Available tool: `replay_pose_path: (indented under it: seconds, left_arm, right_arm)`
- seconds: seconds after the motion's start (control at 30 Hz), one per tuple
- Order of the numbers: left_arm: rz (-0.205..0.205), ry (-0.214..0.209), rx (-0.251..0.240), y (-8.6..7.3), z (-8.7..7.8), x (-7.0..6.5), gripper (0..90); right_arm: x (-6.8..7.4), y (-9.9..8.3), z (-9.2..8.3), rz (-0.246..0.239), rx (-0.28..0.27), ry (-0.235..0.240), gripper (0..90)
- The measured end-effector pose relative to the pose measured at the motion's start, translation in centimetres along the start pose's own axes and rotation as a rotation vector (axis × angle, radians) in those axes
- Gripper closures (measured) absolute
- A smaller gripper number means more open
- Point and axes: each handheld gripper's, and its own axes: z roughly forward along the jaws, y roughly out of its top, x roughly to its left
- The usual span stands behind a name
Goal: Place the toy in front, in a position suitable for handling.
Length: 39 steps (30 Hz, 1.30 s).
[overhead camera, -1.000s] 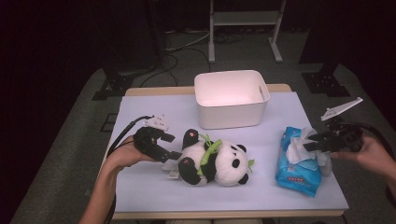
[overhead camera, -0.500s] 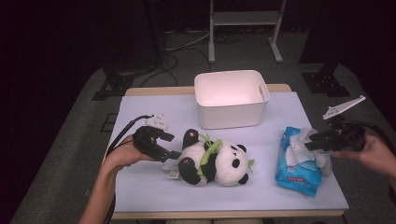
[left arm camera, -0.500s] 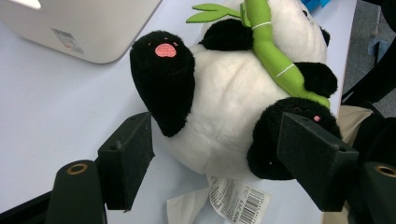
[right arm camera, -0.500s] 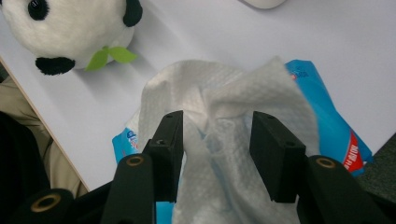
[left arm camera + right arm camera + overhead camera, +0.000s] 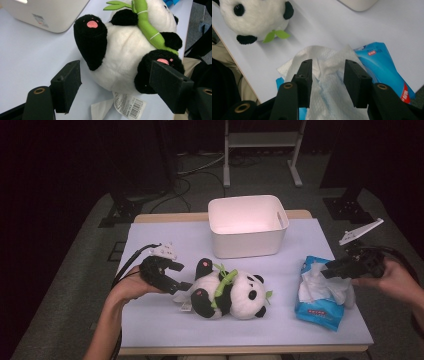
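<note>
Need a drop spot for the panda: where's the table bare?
Bare: the table's near left corner, left of the plush panda, and the strip between panda and tissue pack. The white bin is empty too. Crowded: mid-table, bin to panda.

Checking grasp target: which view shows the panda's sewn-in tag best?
Left gripper view: the tag sits close under the plush panda, barcode visible. In the high view it is a small white scrap at the panda's base. The right gripper view catches just the panda's head.

left tool (image 5: 176, 278) jaws apart, right tool (image 5: 334, 270) jaws closing
</note>
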Motion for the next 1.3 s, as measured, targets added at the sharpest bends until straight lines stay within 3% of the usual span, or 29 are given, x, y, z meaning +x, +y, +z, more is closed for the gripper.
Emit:
replay_pose_path:
  seconds: [0.5, 1.1, 1.3]
  left_arm:
    - [-0.049, 0.036, -0.016, -1.7, -0.5, 0.6, 19.0]
    - [-0.107, 0.107, -0.04, -5.2, -1.1, 0.7, 12.5]
    - [-0.132, 0.141, -0.039, -6.3, -1.0, 0.8, 11.4]
  right_arm:
    - [0.6, 3.4, 1.9, -0.059, -0.017, 0.067, 55.7]
    - [1.6, 9.8, 4.0, -0.165, -0.016, 0.137, 54.2]
    - [1.9, 12.2, 5.0, -0.187, 0.008, 0.168, 53.1]
